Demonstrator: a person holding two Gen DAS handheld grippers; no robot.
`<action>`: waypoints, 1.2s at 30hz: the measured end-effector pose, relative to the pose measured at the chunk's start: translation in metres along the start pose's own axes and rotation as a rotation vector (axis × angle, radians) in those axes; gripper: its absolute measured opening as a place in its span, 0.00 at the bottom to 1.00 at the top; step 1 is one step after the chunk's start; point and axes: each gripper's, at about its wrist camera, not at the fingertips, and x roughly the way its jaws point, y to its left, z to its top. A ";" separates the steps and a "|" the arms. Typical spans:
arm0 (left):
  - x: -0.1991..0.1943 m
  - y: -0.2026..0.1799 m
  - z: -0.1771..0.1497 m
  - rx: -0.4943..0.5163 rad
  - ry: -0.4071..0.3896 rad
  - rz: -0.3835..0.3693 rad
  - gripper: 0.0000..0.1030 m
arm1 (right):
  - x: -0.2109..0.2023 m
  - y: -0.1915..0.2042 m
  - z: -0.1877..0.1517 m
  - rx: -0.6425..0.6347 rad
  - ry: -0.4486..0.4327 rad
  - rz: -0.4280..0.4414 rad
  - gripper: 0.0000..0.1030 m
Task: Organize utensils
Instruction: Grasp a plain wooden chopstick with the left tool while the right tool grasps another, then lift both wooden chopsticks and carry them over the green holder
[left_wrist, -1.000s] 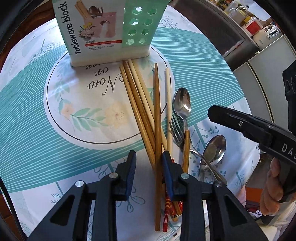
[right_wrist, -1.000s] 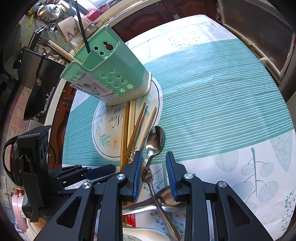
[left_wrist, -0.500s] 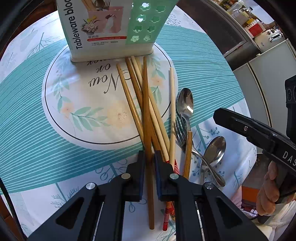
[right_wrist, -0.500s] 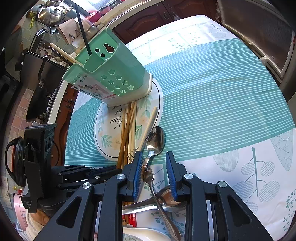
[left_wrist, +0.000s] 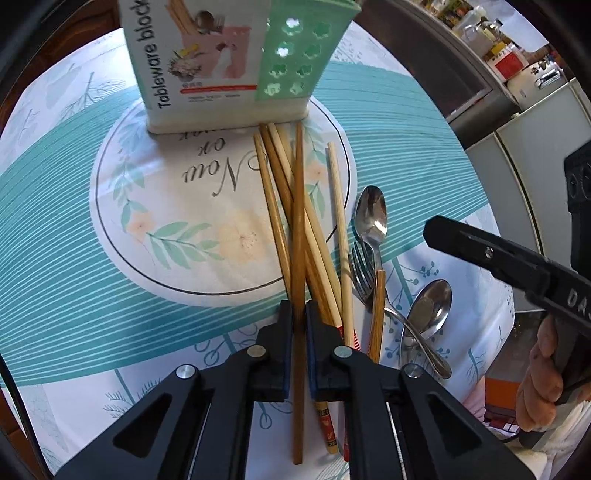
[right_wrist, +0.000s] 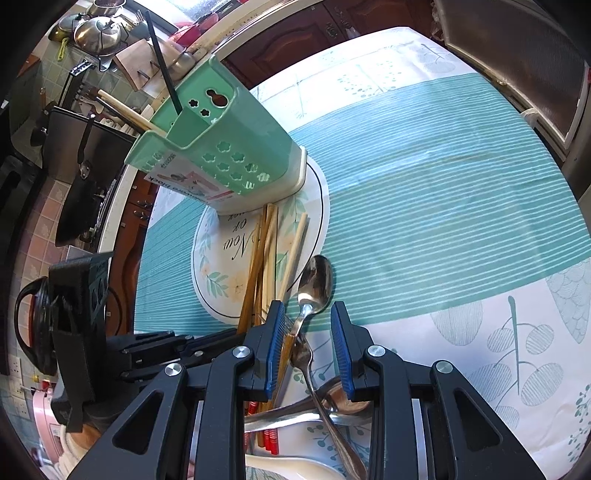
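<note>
In the left wrist view, a brown wooden chopstick is lying in the centre of the frame, running from the base of the utensil holder down to the lower edge. The left gripper is pinching it between its two blue pads, closed tight on the stick. Just beside it, a bundle of lighter chopsticks is crossing under it, and one pale chopstick is lying a little to the right. Further right, a steel spoon, a fork and a second spoon are resting on the tablecloth.

The green utensil holder, with "Tableware block" on its label, is standing at the upper centre, on the round print of the cloth.

In the right wrist view, the right gripper is hovering at the lower centre with its jaws standing apart; the handle of the steel spoon is passing between them, not pressed by the pads. The holder is at the upper left, with a few sticks standing inside it. A hand is showing at the lower right of the left view, holding the right gripper's handle.
</note>
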 end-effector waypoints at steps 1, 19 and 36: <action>-0.003 0.001 -0.001 0.001 -0.014 0.004 0.04 | 0.000 0.000 0.002 0.002 0.002 0.005 0.26; -0.048 0.005 -0.019 0.024 -0.156 -0.027 0.04 | 0.065 0.029 0.075 0.037 0.156 -0.085 0.17; -0.102 0.021 -0.035 0.004 -0.289 -0.037 0.04 | 0.061 0.056 0.082 0.002 0.137 -0.150 0.04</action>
